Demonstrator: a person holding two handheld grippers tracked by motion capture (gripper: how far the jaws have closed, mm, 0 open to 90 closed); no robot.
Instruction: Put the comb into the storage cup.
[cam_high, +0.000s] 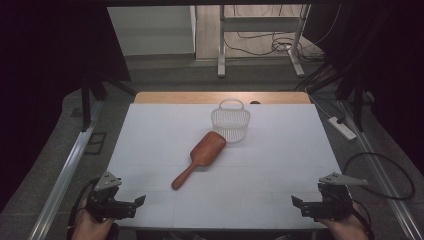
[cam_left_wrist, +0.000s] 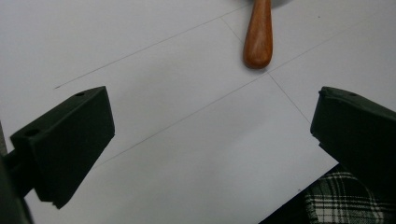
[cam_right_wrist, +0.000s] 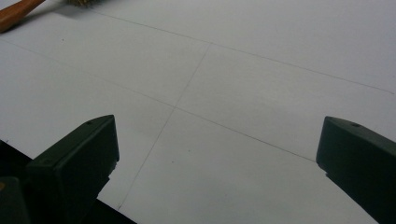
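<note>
White tabletop (cam_high: 165, 135) is seen from the high view, bearing a reddish-brown wooden paddle hairbrush (cam_high: 199, 159) whose head touches a clear plastic handled basket (cam_high: 231, 123). Both the left gripper (cam_high: 136, 204) and the right gripper (cam_high: 298, 203) are held at the near corners. Jaws are spread wide, gripping nothing, in the left gripper view, the brush handle beyond. The right gripper view shows the same spread.

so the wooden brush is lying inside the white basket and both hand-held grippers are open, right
Not quite. The wooden brush lies on the table beside the white basket, its head against the basket's near side, as the high view shows. The left hand-held gripper and right hand-held gripper are open.
</note>
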